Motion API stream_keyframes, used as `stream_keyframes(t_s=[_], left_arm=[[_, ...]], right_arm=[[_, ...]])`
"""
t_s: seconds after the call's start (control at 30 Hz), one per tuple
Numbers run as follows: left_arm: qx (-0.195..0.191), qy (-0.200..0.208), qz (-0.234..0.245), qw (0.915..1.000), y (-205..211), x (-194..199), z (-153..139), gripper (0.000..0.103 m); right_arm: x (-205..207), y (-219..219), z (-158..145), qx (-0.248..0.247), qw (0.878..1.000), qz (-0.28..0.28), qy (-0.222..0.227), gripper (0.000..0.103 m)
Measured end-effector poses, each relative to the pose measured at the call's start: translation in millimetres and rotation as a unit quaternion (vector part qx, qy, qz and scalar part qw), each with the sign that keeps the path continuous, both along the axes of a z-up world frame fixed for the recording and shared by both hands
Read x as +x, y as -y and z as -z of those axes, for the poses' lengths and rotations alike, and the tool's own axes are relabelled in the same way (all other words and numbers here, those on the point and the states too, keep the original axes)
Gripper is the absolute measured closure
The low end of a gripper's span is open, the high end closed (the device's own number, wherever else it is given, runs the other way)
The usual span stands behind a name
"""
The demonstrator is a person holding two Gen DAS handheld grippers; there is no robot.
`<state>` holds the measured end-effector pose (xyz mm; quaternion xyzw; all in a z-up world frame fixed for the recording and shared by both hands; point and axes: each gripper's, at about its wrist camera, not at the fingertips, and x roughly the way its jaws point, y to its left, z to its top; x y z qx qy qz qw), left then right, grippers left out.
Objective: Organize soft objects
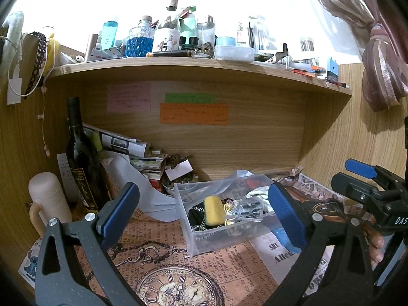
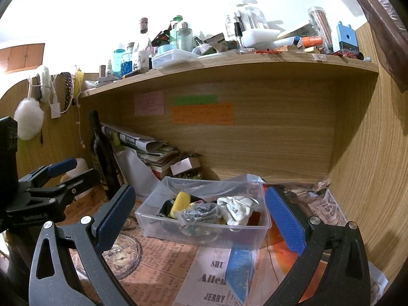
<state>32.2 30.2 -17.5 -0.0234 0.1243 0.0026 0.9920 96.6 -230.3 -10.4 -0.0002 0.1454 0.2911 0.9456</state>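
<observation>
The clear box stands on the printed paper under the wooden shelf. Inside the box lie a yellow sponge, a white cloth and a crumpled plastic bag. The left gripper and the right gripper are both spread wide, in front of the box, and hold nothing. A dark bottle stands left of the box.

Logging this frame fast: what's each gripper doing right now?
Left gripper: open, holding nothing, facing the clear bin.
Right gripper: open, holding nothing, facing the same bin.
</observation>
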Motion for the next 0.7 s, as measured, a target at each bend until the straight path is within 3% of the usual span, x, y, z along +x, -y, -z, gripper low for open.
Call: stream_keyframes(t_s=[0.7], left_arm=[[-0.004, -0.003, -0.007, 1.0000, 2.2, -1.3, 0.1, 0.000]], right_arm=[[-2.1, -2.0, 0.3, 0.000, 1.000, 0.000, -0.001, 0.001]])
